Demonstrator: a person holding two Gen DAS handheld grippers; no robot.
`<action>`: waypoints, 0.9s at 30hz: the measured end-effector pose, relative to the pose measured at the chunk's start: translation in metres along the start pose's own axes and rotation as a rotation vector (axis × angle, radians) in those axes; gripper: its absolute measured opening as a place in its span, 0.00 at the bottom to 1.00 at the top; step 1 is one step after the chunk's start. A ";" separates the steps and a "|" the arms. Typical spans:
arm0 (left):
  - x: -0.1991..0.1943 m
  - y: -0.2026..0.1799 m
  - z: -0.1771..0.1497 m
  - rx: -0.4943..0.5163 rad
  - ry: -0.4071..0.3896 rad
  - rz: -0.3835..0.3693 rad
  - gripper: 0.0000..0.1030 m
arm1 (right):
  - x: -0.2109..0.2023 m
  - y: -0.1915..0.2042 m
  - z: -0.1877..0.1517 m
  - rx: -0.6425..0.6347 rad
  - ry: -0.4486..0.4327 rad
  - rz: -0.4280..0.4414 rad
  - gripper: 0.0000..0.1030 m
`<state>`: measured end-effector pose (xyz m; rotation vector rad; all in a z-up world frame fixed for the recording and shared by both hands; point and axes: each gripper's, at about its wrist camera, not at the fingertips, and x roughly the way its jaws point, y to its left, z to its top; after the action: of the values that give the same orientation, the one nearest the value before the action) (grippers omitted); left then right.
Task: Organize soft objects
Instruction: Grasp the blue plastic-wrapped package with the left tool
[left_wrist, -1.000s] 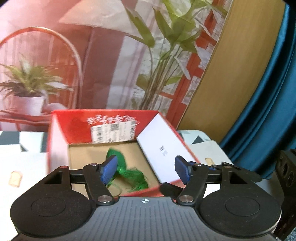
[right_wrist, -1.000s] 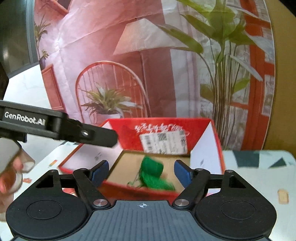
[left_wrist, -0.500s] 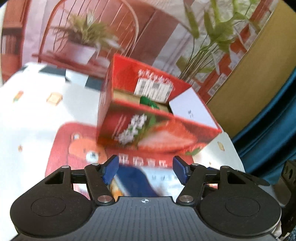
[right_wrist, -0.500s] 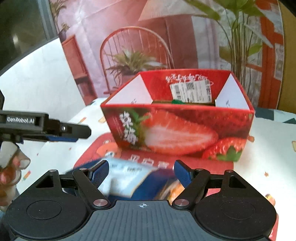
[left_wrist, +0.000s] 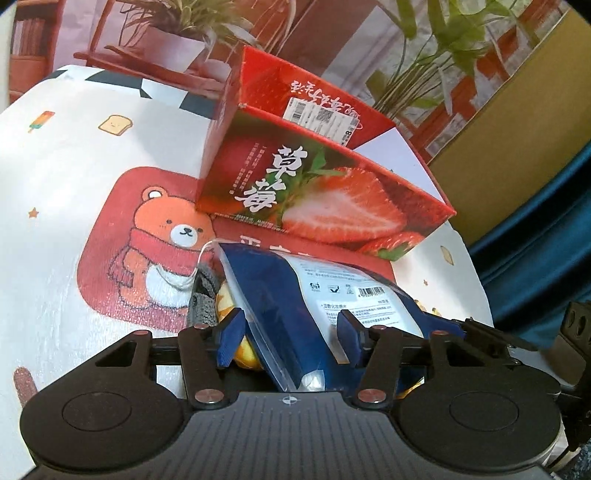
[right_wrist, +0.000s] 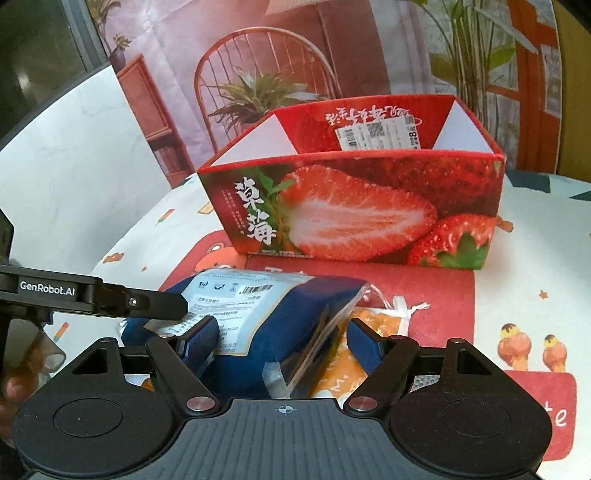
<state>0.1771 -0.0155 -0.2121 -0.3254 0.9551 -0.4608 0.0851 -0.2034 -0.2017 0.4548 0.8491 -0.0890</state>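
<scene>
On the bear mat (left_wrist: 122, 236), before the strawberry box (right_wrist: 351, 206), the blue pouch (left_wrist: 295, 291) is straddled by both claws (left (left_wrist: 291, 338) closing, right (right_wrist: 282, 341) open, neither gripping yet), so its slick film could be squeezed out sideways.

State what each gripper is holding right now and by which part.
Nothing is gripped yet. The left gripper is closing around the blue pouch's near end, pads not pressing. The right gripper stands open astride the same pouch.

The left gripper (left_wrist: 288, 341), jaws closing, straddles a blue pouch (left_wrist: 295, 295) before the strawberry box (left_wrist: 321, 192).
</scene>
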 end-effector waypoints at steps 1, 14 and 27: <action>0.000 -0.001 -0.001 0.001 0.001 0.002 0.53 | 0.000 0.000 -0.001 0.000 0.002 0.004 0.70; -0.003 -0.012 0.015 0.063 0.001 -0.032 0.44 | -0.010 0.016 0.007 -0.087 -0.053 0.020 0.51; -0.028 -0.036 0.047 0.176 -0.067 -0.081 0.43 | -0.041 0.020 0.025 -0.072 -0.231 0.013 0.50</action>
<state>0.1942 -0.0289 -0.1499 -0.2192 0.8317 -0.6000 0.0804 -0.2004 -0.1502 0.3744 0.6209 -0.0971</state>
